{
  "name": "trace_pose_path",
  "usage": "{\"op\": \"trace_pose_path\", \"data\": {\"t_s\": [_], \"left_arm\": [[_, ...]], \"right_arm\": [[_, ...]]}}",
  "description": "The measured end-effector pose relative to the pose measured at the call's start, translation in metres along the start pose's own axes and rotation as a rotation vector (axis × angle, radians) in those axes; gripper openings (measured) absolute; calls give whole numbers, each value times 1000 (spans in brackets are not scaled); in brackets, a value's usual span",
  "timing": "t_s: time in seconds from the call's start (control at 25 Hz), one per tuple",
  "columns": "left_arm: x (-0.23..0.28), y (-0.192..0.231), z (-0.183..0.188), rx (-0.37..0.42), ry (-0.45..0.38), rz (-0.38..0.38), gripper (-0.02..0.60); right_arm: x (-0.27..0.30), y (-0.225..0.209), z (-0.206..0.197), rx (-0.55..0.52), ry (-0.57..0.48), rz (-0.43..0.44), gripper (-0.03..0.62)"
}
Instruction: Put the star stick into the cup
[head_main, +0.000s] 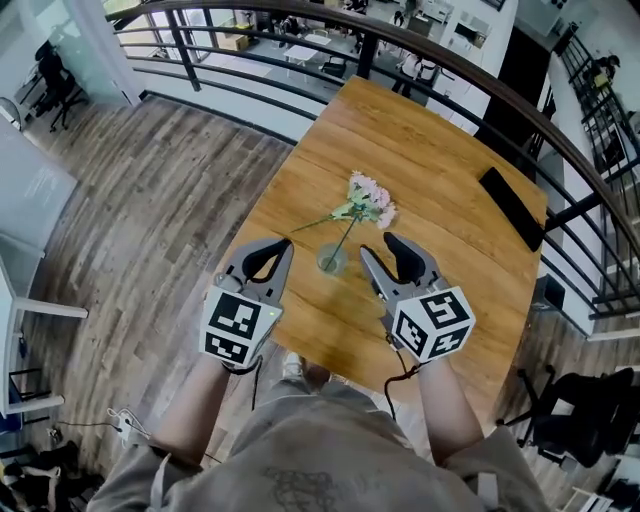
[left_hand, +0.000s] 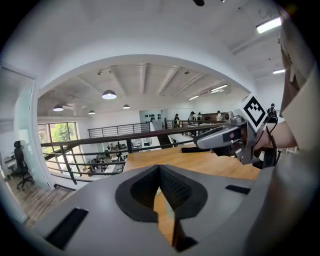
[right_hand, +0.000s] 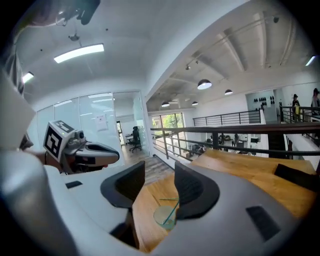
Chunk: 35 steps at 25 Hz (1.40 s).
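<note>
Stick (head_main: 347, 232) in cup (head_main: 331, 261) — blossoms (head_main: 372, 200) head-view only

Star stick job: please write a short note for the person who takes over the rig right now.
Left hand-held gripper: shut, empty, left of the cup.
Right hand-held gripper: open, empty, just right of the cup.
Star stick: its stem stands in the cup and leans away, on the wooden table.
Done: the stick is in the cup.
Left: probably only to draw both grippers back.
</note>
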<state>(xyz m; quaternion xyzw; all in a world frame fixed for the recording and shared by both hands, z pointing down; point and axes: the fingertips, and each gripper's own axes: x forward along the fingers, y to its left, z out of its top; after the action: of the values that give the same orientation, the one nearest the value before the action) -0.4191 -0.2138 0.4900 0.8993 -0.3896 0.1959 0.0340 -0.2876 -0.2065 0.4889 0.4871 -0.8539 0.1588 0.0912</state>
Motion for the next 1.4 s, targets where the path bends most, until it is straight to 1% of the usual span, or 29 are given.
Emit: {"op": "trace_pose_path", "data": {"t_s": [0.04, 0.24, 0.32, 0.4, 0.44, 0.52, 0.6, 0.68, 0.76, 0.84, 0.96, 1.16, 1.28, 1.4], "left_arm": [[-4, 2, 8, 14, -17, 6, 16], [-31, 14, 45, 55, -96, 33, 17], [-42, 16, 60, 68, -126, 38, 17], [-54, 15, 75, 87, -163, 40, 16], [-59, 13, 82, 98, -179, 41, 16], [-68, 7, 92, 110, -198, 40, 15], [-79, -1, 96, 90, -216, 40, 15], [-90, -6, 95, 75, -226, 45, 16], [-95, -7, 92, 77, -223, 52, 16], [-96, -10, 85, 81, -208, 53, 15], [-94, -18, 67, 105, -170, 52, 15], [-90, -24, 57, 94, -143, 69, 16], [-90, -23, 57, 88, -134, 81, 15], [-93, -23, 57, 90, -134, 85, 16]], "right_arm": [[-8, 2, 11, -1, -31, -3, 196], [-42, 20, 57, -23, -161, -2, 144], [-56, 29, 74, -68, -192, -12, 124], [-70, 39, 88, -135, -216, -32, 93], [-76, 43, 94, -155, -227, -35, 87], [-90, 51, 103, -161, -247, -25, 74], [-102, 61, 105, -181, -252, -22, 60], [-107, 73, 103, -232, -245, -33, 52], [-105, 82, 100, -271, -229, -36, 45], [-102, 89, 93, -286, -208, -21, 37], [-103, 95, 78, -284, -181, 13, 31], [-103, 88, 63, -239, -148, 61, 31], [-103, 79, 63, -232, -140, 58, 30], [-103, 74, 65, -270, -142, 38, 30]]}}
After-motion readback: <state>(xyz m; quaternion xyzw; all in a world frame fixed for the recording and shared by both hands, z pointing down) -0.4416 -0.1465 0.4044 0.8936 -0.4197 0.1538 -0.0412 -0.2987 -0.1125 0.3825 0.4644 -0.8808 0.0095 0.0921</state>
